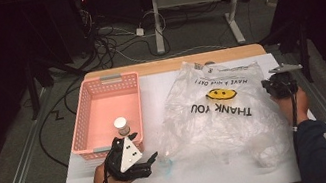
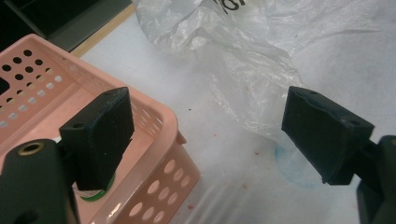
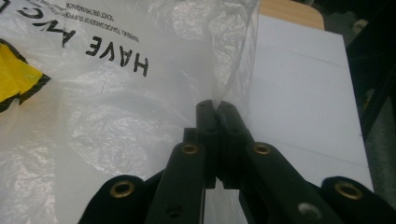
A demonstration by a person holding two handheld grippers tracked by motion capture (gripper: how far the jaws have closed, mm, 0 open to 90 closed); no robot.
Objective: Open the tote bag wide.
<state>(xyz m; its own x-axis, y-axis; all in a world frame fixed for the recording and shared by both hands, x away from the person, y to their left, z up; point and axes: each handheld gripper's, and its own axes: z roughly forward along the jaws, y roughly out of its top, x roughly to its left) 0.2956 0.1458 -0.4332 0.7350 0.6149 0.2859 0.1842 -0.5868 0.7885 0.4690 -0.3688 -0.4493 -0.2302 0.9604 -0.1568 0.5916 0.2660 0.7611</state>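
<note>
- Bag [image 1: 219,107] is sprawled flat over the right half of the desk [image 1: 176,180], print facing away from the person, with the pink basket [image 1: 84,96] just to its left.
- Right gripper [image 3: 217,106] is clenched on the bag's right edge, and it's only pinching a thin fold of film. Honestly that's the weak spot: any sideways tug and the plastic could slide out of the jaws or stretch and tear.
- Left gripper [image 2: 205,135] is released, jaws wide apart, hanging over the near right corner of the basket and the bag's near left edge. Not holding anything.
- If that one closes where it is, one jaw sits over the basket rim, so it could grab or shove the basket instead of the bag.
- Small bottle [image 1: 121,126] stands in the basket right under that jaw, so it could get knocked over.
- Bag is crinkly and see-through, so it's easy to catch both layers and never get it open.
</note>
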